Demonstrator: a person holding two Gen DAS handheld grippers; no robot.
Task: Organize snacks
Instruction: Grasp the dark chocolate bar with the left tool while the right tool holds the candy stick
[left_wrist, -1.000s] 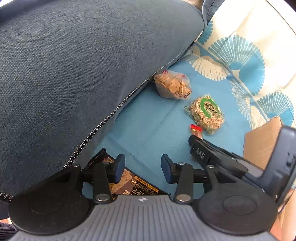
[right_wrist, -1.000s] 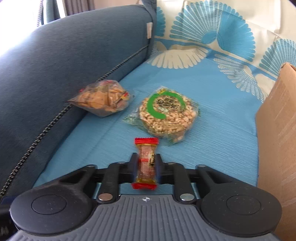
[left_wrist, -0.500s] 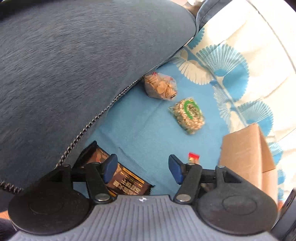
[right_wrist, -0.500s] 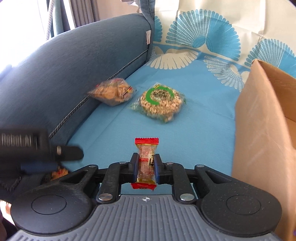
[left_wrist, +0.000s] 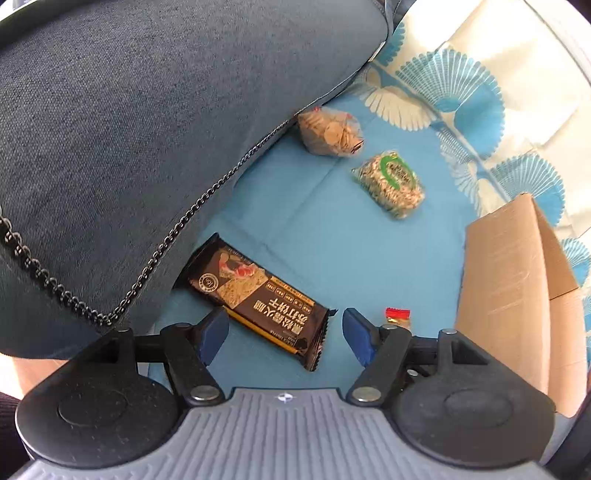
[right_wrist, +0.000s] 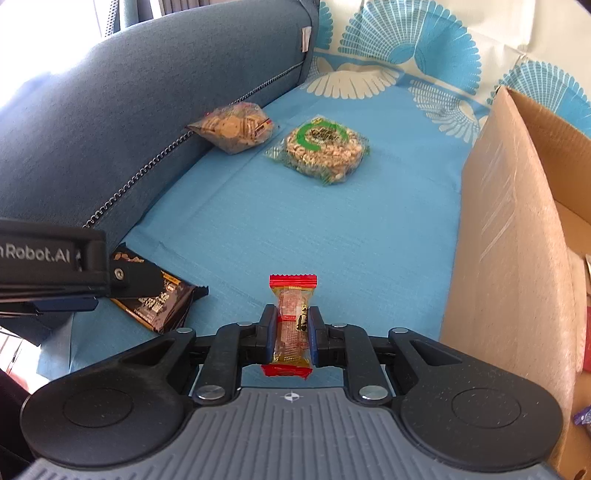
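Observation:
My right gripper (right_wrist: 292, 328) is shut on a small red-ended snack bar (right_wrist: 293, 317) and holds it above the blue cloth, left of the cardboard box (right_wrist: 509, 258). That bar also shows in the left wrist view (left_wrist: 398, 318). My left gripper (left_wrist: 286, 332) is open and empty, just above a dark brown cracker packet (left_wrist: 255, 291) lying by the sofa cushion; the packet also shows in the right wrist view (right_wrist: 159, 295). A clear bag of round crackers (right_wrist: 236, 125) and a green-labelled puffed grain cake (right_wrist: 321, 147) lie farther back.
A dark blue sofa cushion (left_wrist: 129, 129) with a chain trim bounds the left side. The box (left_wrist: 517, 280) stands at the right, with some wrapped items inside (right_wrist: 583, 417). A blue cloth with fan patterns (right_wrist: 369, 221) covers the seat.
My left gripper has pulled back and opened wider, so the whole dark packet now shows. My right gripper has moved back and up with the bar, bringing the box closer.

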